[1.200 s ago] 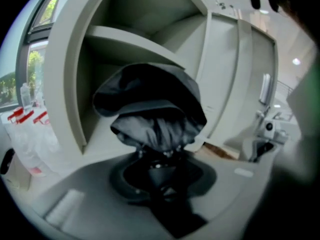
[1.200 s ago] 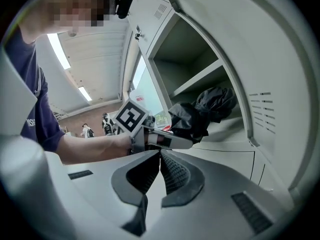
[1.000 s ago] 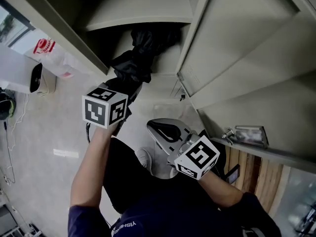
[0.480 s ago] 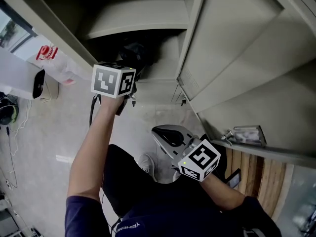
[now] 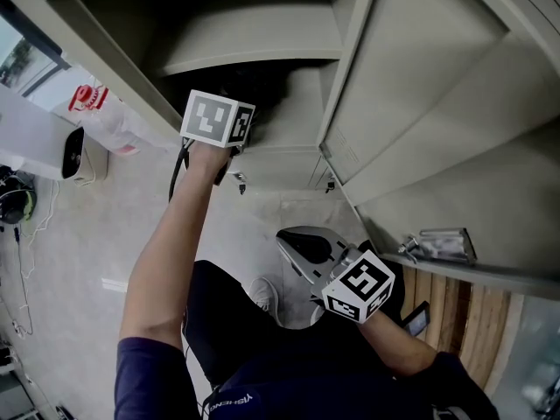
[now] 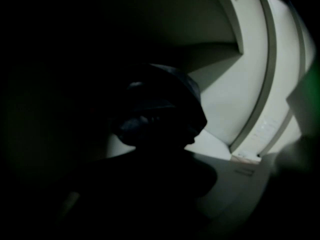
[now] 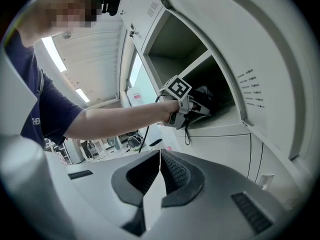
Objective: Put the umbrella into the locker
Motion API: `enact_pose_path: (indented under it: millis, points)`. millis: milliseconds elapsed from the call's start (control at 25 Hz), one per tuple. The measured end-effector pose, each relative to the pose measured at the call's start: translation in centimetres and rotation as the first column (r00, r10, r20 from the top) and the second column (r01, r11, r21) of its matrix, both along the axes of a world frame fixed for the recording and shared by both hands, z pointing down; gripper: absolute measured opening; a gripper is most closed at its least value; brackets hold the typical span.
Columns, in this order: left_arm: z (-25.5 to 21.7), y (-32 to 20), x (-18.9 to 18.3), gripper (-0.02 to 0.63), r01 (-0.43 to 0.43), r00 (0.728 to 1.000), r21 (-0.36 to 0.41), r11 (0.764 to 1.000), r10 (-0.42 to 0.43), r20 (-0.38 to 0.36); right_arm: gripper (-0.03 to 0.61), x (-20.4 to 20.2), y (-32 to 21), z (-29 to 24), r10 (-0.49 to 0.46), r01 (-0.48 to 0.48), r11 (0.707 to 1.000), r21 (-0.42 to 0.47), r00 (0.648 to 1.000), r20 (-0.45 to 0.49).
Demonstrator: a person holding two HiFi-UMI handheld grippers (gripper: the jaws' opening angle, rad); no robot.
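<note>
The black folded umbrella lies inside the lower open compartment of the grey locker. It shows as a dark bundle beside my left gripper's marker cube and again as dark folds from the right gripper view. My left gripper reaches into that compartment and stays shut on the umbrella; its own view is nearly black. My right gripper hangs back near the person's body, jaws shut with nothing between them.
The locker's open door stands at the right, and a shelf is above the compartment. A key hangs in the door below. On the floor at the left are a white appliance and a plastic bag.
My left gripper has pushed forward, carrying the umbrella deeper into the compartment until most of it is hidden in shadow. The right gripper has kept about still.
</note>
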State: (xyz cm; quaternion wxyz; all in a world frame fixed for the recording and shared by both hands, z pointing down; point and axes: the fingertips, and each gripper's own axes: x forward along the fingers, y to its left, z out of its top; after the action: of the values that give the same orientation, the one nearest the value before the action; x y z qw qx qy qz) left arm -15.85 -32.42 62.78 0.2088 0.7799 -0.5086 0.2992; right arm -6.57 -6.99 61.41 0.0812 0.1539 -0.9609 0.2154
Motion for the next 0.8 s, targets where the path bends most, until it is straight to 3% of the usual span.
enact_pose_path:
  millis: [280,800]
  points:
    - [1.4,-0.8,0.1,0.132,-0.013,0.999,-0.022,1.0,0.014,0.043,0.008,-0.2,-0.5,0.4,0.005,-0.005,1.0,-0.005,1.0,0.001]
    - [1.9,-1.3,0.2,0.146,-0.002,0.999,-0.013,1.0,0.002,0.043,0.009,-0.7,-0.7,0.6,0.004,-0.004,1.0,-0.002,1.0,-0.009]
